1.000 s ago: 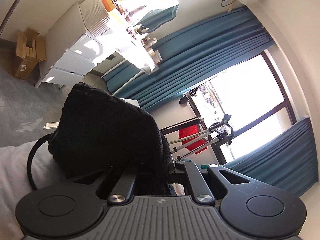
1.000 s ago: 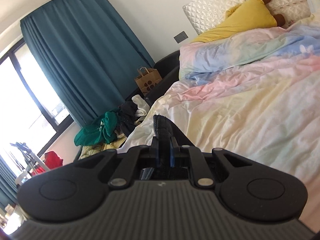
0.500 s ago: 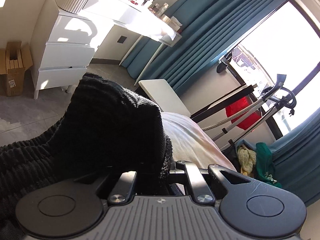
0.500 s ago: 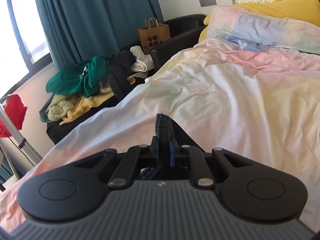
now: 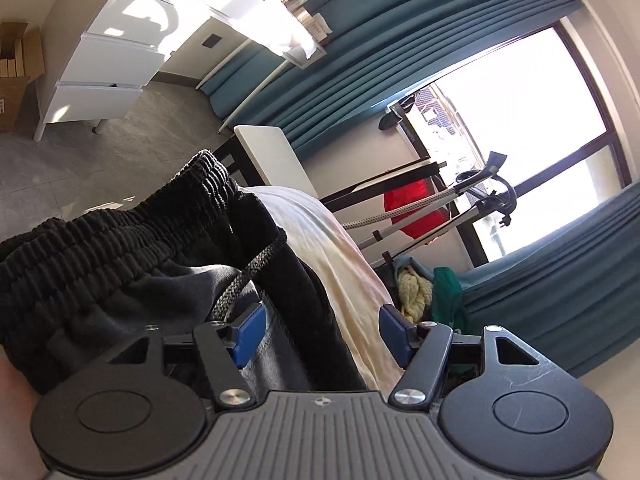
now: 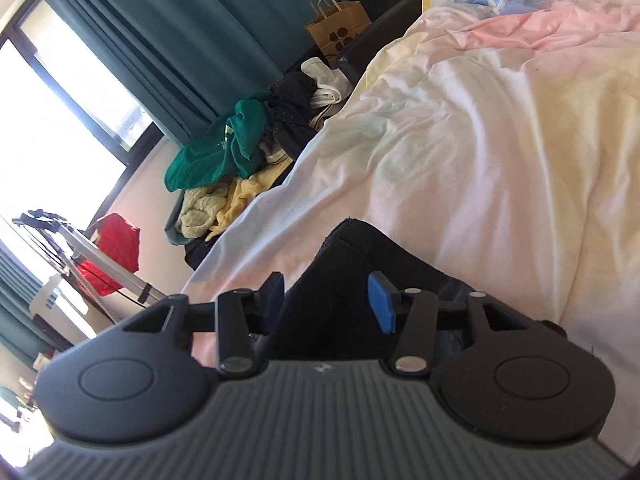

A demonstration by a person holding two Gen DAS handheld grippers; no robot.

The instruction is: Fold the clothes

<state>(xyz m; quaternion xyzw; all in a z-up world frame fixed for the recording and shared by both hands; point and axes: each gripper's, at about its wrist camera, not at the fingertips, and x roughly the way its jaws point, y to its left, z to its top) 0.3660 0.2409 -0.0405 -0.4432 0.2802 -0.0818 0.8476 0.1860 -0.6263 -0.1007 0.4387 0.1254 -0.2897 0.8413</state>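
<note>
left gripper (image 5: 320, 330): fingers gaping, nothing clamped
right gripper (image 6: 326, 300): gaping too
black pants (image 5: 120, 264): ribbed elastic waistband lying leftward on bedsheet (image 6: 500, 140)

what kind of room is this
Most likely a bedroom in a home: a bed with a pastel duvet, a white dressing table holding bottles, and a pile of clothes heaped by the teal curtains.

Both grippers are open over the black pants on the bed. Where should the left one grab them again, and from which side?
Take the ribbed elastic waistband of the black pants, coming from its open top edge. That band is thick, bunched and stands proud of the bedsheet, so the left gripper can likely close over it. Steer clear of the loose drawcord.
</note>
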